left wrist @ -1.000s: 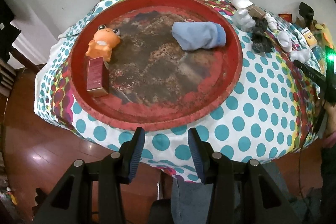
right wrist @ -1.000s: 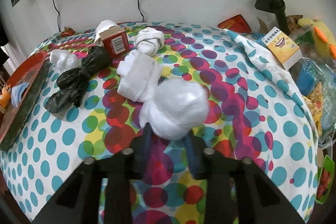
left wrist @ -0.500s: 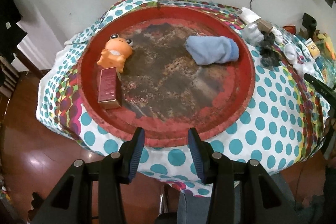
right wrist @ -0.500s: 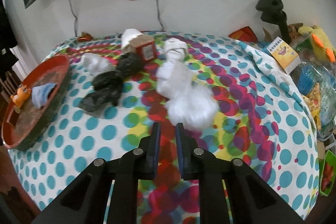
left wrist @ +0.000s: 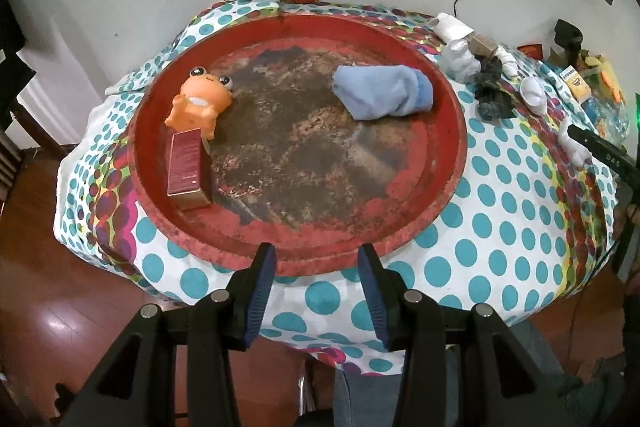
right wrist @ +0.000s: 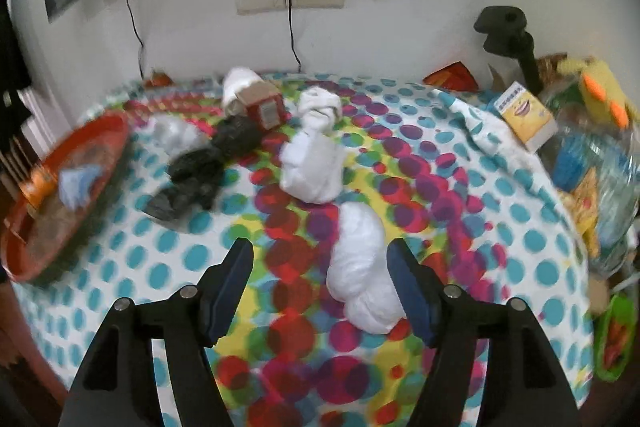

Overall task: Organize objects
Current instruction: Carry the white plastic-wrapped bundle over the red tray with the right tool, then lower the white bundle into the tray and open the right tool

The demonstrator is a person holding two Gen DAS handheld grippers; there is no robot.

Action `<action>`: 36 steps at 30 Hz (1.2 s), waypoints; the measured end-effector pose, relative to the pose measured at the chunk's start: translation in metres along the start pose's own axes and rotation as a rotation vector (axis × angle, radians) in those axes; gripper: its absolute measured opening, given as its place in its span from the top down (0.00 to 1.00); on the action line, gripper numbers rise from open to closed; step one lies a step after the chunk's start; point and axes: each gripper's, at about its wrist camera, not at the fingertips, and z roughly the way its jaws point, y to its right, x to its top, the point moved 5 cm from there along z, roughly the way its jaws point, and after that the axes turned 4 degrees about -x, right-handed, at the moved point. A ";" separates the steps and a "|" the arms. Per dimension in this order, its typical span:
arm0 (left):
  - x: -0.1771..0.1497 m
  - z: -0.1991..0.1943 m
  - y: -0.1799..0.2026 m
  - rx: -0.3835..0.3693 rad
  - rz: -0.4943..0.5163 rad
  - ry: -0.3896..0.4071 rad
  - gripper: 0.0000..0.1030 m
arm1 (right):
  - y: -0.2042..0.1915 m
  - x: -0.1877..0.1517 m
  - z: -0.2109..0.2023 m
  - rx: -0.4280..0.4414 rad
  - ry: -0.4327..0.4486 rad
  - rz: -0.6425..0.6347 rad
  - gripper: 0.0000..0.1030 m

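- Right now the right gripper [right wrist: 320, 283] is opening its jaws, and a soft white bundle [right wrist: 360, 267] lies on the table between them. The pads do not press on it, so it looks like the jaws are getting wide enough to go around this fat roll.
- The bundle sits closer to the right finger than to the left one, nearly touching it, so I think the gripper should slide over a bit before it squeezes.
- Just past it is a second white bundle [right wrist: 314, 159], and to its left a black bundle [right wrist: 200, 171] and a small red box [right wrist: 266, 107]. They lie close together in a little heap, as if waiting to be sorted.
- The left gripper [left wrist: 316, 287] is spread apart and holds nothing. It hangs over the near rim of the red tray [left wrist: 448, 123], maybe ready to help.
- Inside the tray are an orange frog toy [left wrist: 202, 99], a dark red box [left wrist: 186, 163] touching the toy, and a blue rolled cloth [left wrist: 384, 97] on the far side. So the tray seems to be where the sorted things go.
- A big part of the tray is bare, so there is room for the white bundle.
- The dotted tablecloth [right wrist: 168, 247] is soft and could get pinched too.
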 end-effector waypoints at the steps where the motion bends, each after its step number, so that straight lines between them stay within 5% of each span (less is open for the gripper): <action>1: 0.000 0.001 0.000 0.003 0.002 -0.002 0.58 | 0.001 -0.001 0.006 -0.011 -0.019 -0.018 0.35; 4: -0.001 0.003 0.001 0.002 0.005 -0.009 0.58 | 0.007 -0.006 0.021 -0.080 -0.045 -0.059 0.38; 7: -0.001 0.002 0.001 -0.001 0.011 -0.006 0.58 | 0.018 -0.012 0.035 -0.087 -0.095 -0.031 0.63; 17: -0.002 0.002 -0.015 -0.001 -0.030 -0.021 0.58 | 0.005 -0.010 0.028 -0.064 -0.059 0.001 0.67; 36: -0.002 -0.028 -0.071 0.004 -0.200 -0.005 0.58 | -0.231 0.015 -0.023 0.326 -0.015 -0.302 0.67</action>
